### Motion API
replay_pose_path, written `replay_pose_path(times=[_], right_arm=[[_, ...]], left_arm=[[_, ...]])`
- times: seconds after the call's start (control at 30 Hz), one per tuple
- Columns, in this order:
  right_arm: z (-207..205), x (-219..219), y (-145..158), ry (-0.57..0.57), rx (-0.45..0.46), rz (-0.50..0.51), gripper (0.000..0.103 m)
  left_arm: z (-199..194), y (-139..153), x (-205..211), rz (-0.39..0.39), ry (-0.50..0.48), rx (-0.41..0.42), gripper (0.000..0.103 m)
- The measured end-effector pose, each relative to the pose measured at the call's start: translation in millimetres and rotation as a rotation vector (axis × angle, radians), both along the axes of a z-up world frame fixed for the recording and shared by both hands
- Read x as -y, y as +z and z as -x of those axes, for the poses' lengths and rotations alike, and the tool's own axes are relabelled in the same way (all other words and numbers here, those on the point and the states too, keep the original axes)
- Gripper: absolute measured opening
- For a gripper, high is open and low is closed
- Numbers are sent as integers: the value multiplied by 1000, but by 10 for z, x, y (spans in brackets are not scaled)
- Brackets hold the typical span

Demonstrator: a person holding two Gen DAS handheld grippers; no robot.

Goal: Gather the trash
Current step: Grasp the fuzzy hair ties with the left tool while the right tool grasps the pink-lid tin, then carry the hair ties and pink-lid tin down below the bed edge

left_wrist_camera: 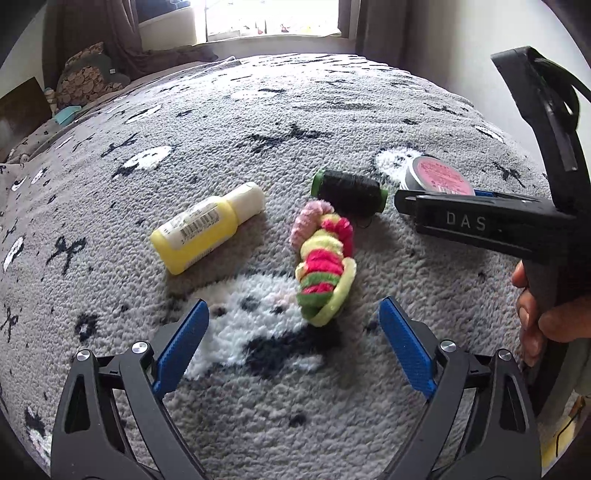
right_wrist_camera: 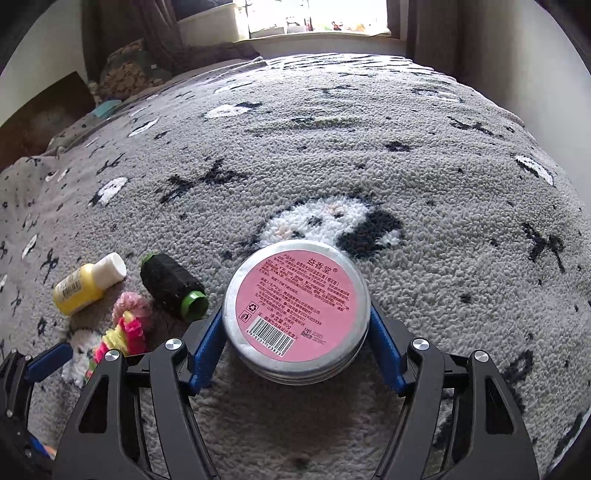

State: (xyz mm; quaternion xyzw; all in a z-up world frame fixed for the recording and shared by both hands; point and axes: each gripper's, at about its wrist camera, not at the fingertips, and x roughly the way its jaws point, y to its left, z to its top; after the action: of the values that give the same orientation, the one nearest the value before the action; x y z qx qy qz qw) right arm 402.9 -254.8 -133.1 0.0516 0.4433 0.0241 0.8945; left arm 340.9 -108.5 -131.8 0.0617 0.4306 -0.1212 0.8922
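A round metal tin with a pink label sits on the grey patterned blanket, and my right gripper is shut on it, blue pads touching both sides. The tin also shows in the left wrist view, partly behind the right gripper's black body. My left gripper is open and empty just in front of a pink, green and yellow fluffy hair tie bundle. A yellow bottle with a white cap and a black thread spool with green ends lie close by.
The bottle, spool and fluffy bundle lie left of the tin. Cushions and clutter sit at the far left. A window and curtains stand beyond the blanket's far edge.
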Motion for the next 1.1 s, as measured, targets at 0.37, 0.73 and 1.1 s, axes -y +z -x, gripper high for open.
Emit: replay_pose_path(times=[0.37,0.73,1.1], right_arm=[[405,418,14,-21,4,2,71],[995,415,173,-23,62,21,71],[1804,56,447,78,155,15,71]], left_arm=[[-311,-59,116,7,38,-18,48],[142,8,51,22,0,-37,26],[1041,63,-247,38,-43,-24,26]])
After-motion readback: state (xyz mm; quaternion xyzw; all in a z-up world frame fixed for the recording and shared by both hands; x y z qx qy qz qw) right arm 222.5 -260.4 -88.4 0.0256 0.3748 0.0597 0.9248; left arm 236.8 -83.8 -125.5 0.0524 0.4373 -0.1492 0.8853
